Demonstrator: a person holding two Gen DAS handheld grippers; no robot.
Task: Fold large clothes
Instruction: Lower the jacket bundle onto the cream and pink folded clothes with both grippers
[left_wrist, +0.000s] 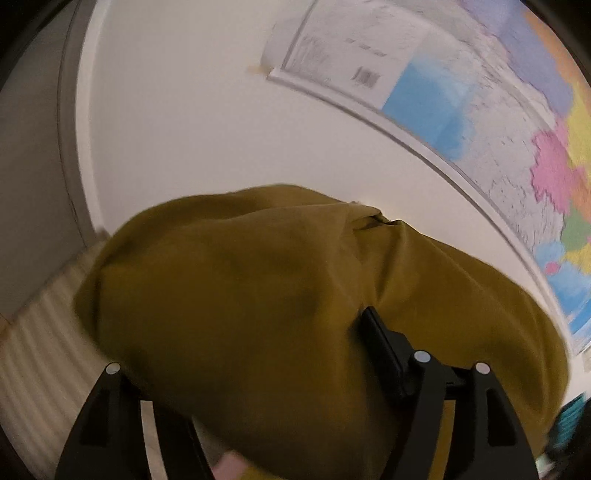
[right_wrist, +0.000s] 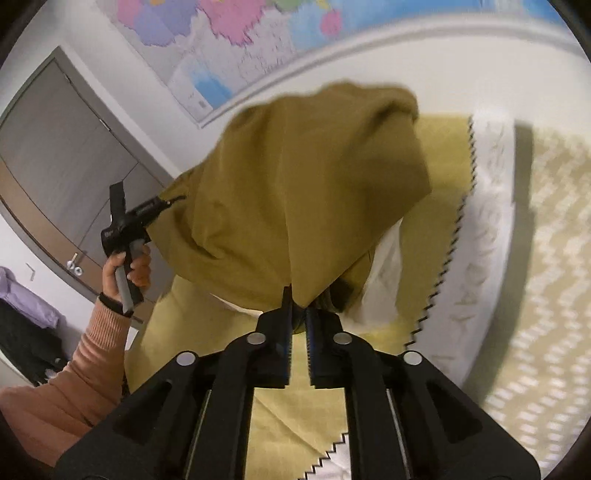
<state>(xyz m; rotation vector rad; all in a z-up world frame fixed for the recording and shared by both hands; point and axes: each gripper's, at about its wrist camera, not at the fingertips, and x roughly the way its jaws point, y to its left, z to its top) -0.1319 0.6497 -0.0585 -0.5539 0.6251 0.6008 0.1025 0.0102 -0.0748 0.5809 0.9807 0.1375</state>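
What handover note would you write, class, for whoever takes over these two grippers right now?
Right gripper: shut on the mustard garment, holding it bunched above the yellow sheet.
Left gripper: jaws wide, cloth draped between them, apparently not pinched.
Done: garment lifted; no neat fold visible.
Left: probably take a left grip, spread it, lay it flat, fold.

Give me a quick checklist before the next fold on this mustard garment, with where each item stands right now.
1. Right gripper pinching the mustard garment: ok, jaws closed on an edge.
2. Left gripper gripping the garment: cannot tell, cloth covers one finger; the other finger stands wide.
3. Garment lifted off the bed cover: ok.
4. Garment spread flat between grippers: not ok, it hangs bunched.
5. Landing spot on the cover: cannot tell, mostly hidden.
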